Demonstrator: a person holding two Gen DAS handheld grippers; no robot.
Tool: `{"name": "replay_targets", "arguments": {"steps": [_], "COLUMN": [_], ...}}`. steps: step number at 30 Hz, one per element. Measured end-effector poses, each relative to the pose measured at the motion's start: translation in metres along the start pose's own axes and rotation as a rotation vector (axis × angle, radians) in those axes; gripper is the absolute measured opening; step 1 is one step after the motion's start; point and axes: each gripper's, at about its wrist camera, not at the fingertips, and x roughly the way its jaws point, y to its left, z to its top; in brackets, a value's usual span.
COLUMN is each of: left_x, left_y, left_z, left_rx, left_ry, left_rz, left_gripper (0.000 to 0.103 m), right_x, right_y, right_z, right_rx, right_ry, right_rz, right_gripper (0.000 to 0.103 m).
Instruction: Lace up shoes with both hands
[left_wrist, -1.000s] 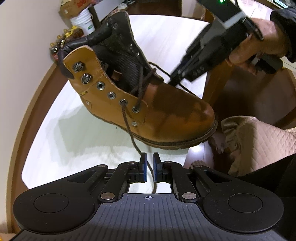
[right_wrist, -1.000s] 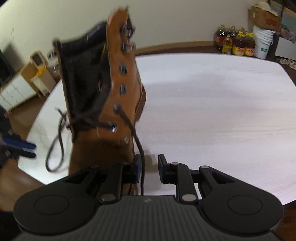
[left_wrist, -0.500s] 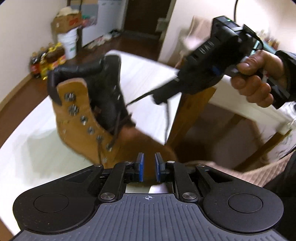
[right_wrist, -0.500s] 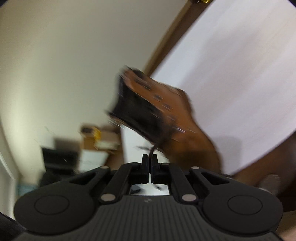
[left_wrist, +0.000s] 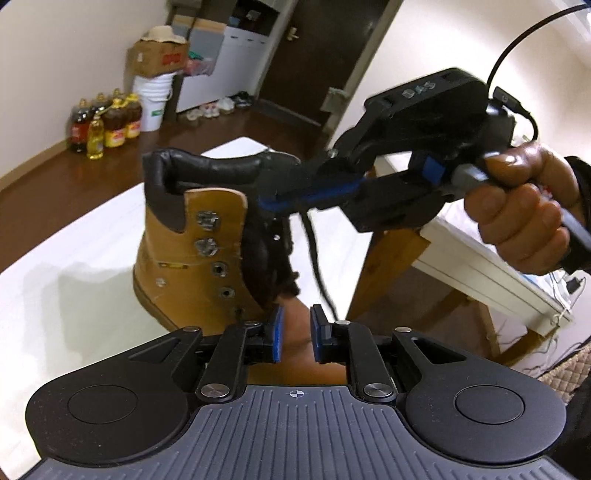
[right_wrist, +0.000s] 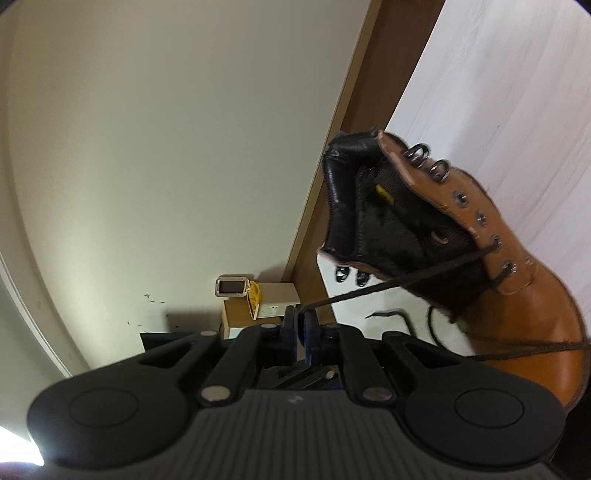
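A tan lace-up boot (left_wrist: 192, 258) stands on the white table (left_wrist: 74, 295); the right wrist view shows it tilted (right_wrist: 535, 295). Low in front of its toe, my left gripper (left_wrist: 295, 338) has its jaws opening with nothing between them. A hand (left_wrist: 524, 214) holds my right gripper (left_wrist: 266, 203) above the boot's collar. In its own view the right gripper (right_wrist: 301, 325) pinches the dark brown lace (right_wrist: 399, 282), which runs taut from an upper eyelet. Its jaws are starting to open with the lace still between them. A slack length of lace (left_wrist: 314, 251) hangs below it.
Oil bottles (left_wrist: 107, 125), a white bucket (left_wrist: 153, 99) and a cardboard box (left_wrist: 159, 55) stand on the floor at the far wall. A second white table with wooden legs (left_wrist: 480, 266) stands to the right. Small boxes (right_wrist: 258, 306) sit on the floor by the other wall.
The left gripper let the lace go, opened and swung to face the boot's side. The right gripper shut on the lace, rolled and rose, drawing the lace taut.
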Motion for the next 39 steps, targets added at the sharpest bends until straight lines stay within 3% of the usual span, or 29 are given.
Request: {"name": "replay_targets", "arguments": {"steps": [10,18,24,33,36,39], "left_x": [-0.01,-0.009,-0.006,0.002,0.006,0.007], "left_y": [0.01,0.011,0.011,0.009,0.007,0.003], "left_z": [-0.002,-0.004,-0.007,0.004,0.007,0.007], "left_rx": [-0.049,-0.042,-0.017,0.014,0.027,0.055], "left_ry": [-0.065,-0.079,-0.08,-0.089,-0.067,-0.038], "left_rz": [-0.046,-0.001,0.056,0.014,-0.012,-0.028], "left_gripper": [0.017,0.019,0.017,0.017,0.003,0.003], "right_x": [0.033,0.054,0.045,0.022,0.017,0.006], "right_y": [0.022,0.045,0.059,0.058,0.056,0.053], "right_z": [-0.008,-0.02,-0.026,-0.022,-0.023,-0.023], "right_rx": [0.036,0.016,0.022,0.041,0.055,0.056], "right_ry": [0.048,0.095,0.082,0.042,0.028,-0.001], "right_rz": [0.087,0.157,0.207,0.238,0.262,0.29], "right_gripper": [0.008,0.008,0.008,0.009,0.009,0.009]}}
